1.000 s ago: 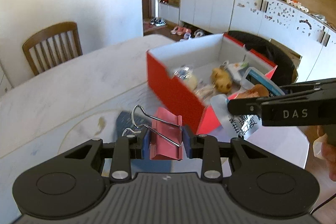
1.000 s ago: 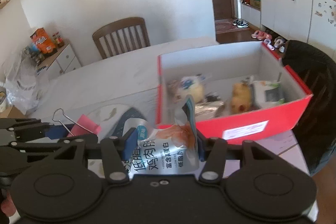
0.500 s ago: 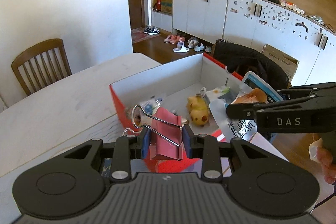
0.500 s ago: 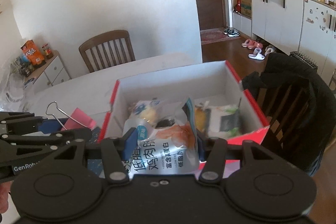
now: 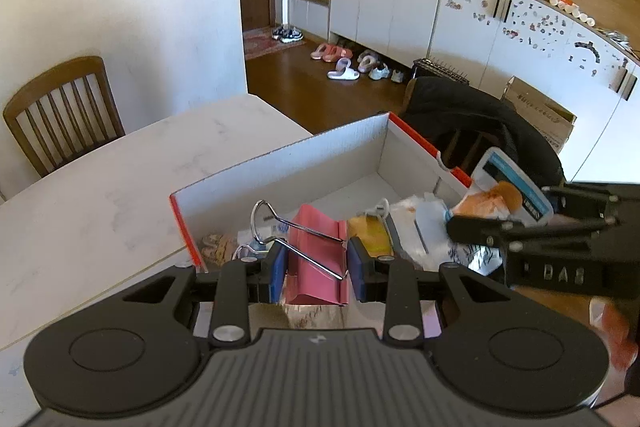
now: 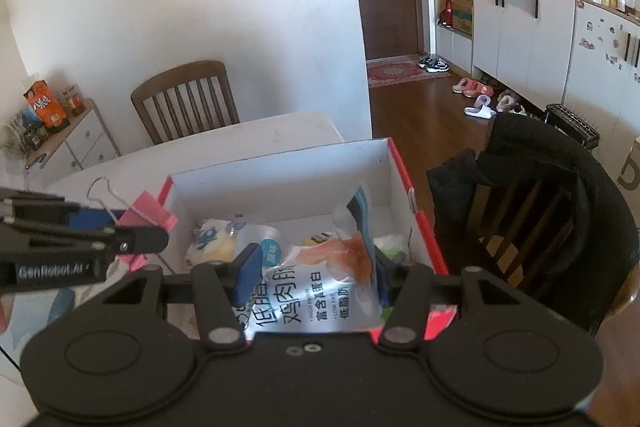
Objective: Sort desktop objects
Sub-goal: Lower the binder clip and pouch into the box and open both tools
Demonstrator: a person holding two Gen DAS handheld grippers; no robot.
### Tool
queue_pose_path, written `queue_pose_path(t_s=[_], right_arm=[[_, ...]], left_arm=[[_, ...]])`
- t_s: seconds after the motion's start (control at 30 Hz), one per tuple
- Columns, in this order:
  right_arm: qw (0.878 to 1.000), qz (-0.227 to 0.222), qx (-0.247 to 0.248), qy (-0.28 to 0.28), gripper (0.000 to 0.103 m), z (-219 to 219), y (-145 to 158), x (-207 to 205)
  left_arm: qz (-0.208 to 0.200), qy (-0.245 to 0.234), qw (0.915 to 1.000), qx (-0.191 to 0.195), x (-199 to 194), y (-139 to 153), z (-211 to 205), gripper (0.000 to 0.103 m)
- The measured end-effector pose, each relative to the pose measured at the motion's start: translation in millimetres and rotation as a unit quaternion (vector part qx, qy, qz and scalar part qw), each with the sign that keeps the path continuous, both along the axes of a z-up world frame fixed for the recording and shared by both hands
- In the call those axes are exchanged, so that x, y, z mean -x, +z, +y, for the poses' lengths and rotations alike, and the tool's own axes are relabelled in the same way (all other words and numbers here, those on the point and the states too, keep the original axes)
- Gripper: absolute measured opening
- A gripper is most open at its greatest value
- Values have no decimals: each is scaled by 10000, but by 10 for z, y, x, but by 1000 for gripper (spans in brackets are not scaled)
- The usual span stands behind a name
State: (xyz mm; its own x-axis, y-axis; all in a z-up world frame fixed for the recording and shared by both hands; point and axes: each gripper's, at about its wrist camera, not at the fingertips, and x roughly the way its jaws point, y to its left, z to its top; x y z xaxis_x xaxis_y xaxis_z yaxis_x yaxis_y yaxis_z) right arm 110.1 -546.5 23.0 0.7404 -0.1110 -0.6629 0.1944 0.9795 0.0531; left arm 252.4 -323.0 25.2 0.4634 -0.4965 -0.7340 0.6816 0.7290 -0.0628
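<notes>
My left gripper [image 5: 316, 269] is shut on a pink binder clip [image 5: 316, 267] with wire handles, held above the near left end of the red box [image 5: 280, 157]. It also shows in the right wrist view [image 6: 150, 213]. My right gripper [image 6: 310, 271] is shut on a silver snack pouch [image 6: 316, 299] with Chinese print, held over the near edge of the red box [image 6: 404, 179]. The pouch also shows in the left wrist view [image 5: 496, 199]. Several small items lie inside the box, among them a yellow packet [image 6: 210, 245].
The box sits on a white marble table [image 5: 100, 203]. A wooden chair [image 6: 184, 99] stands at the far side. A chair draped with a black jacket [image 6: 540, 167] stands right of the box. White cabinets and shoes are beyond.
Both grippers have moved forward with their loads, from in front of the box's red side to above its open top. Neither grip has changed.
</notes>
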Motion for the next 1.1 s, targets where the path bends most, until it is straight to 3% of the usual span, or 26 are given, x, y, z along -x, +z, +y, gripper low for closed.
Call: queue_pose_path(t_s=[0.43, 0.7, 1.1], right_arm=[[9978, 437, 177, 468, 55, 81, -311, -411], [9939, 808, 232, 714, 55, 122, -521, -594], [9882, 1181, 240, 950, 55, 199, -785, -736]], left_arm=[[636, -5, 9975, -322, -647, -306, -506, 30], [719, -285, 9947, -675, -750, -551, -795, 30], [997, -458, 9896, -926, -815, -892, -902, 31]])
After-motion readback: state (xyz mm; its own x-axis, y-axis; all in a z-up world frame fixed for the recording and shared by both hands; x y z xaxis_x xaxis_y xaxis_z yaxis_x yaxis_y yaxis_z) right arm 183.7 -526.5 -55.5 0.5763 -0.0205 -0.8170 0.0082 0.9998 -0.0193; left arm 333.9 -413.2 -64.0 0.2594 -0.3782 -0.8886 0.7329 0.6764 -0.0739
